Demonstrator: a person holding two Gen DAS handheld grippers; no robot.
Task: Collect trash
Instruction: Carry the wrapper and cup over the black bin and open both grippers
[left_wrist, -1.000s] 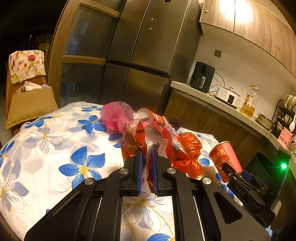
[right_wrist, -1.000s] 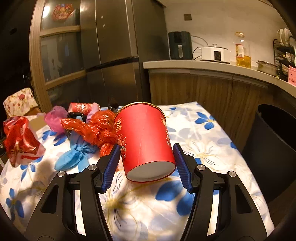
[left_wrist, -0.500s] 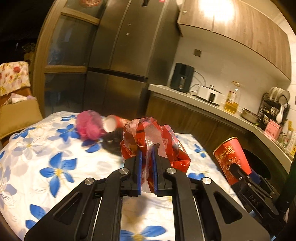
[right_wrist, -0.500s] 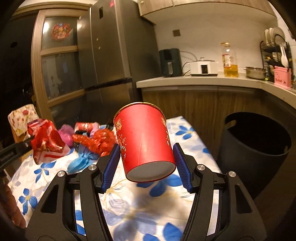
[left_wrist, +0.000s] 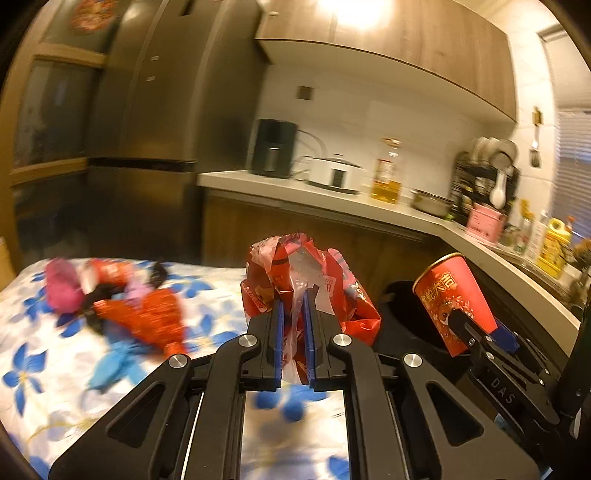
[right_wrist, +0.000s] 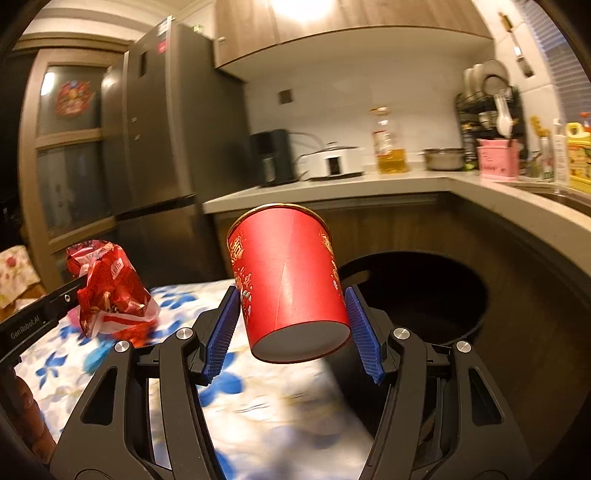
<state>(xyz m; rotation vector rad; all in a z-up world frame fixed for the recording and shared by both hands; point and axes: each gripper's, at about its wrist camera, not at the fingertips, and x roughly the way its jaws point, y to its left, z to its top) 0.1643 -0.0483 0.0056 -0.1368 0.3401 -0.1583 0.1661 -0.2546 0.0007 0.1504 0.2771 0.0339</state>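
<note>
My left gripper (left_wrist: 294, 314) is shut on a crumpled red and clear plastic wrapper (left_wrist: 332, 280), held above the table's right end. The same wrapper (right_wrist: 110, 291) shows at the left of the right wrist view. My right gripper (right_wrist: 291, 314) is shut on a red paper cup (right_wrist: 288, 280), tilted with its base toward the camera; the cup (left_wrist: 452, 299) also shows at the right of the left wrist view. A black round trash bin (right_wrist: 424, 295) stands on the floor just past the table's end, right of the cup.
More trash lies on the flowered tablecloth (left_wrist: 44, 354): a pink bag (left_wrist: 62, 288), a red wrapper (left_wrist: 147, 317), a blue piece (left_wrist: 110, 365). A wooden counter (right_wrist: 480, 199) with appliances, an oil bottle and a dish rack curves behind the bin. A fridge (left_wrist: 147, 110) stands at the back.
Both grippers have swung right and risen a little with their loads, away from the trash pile toward the table's end. The bin has come into fuller view beside the cup.
</note>
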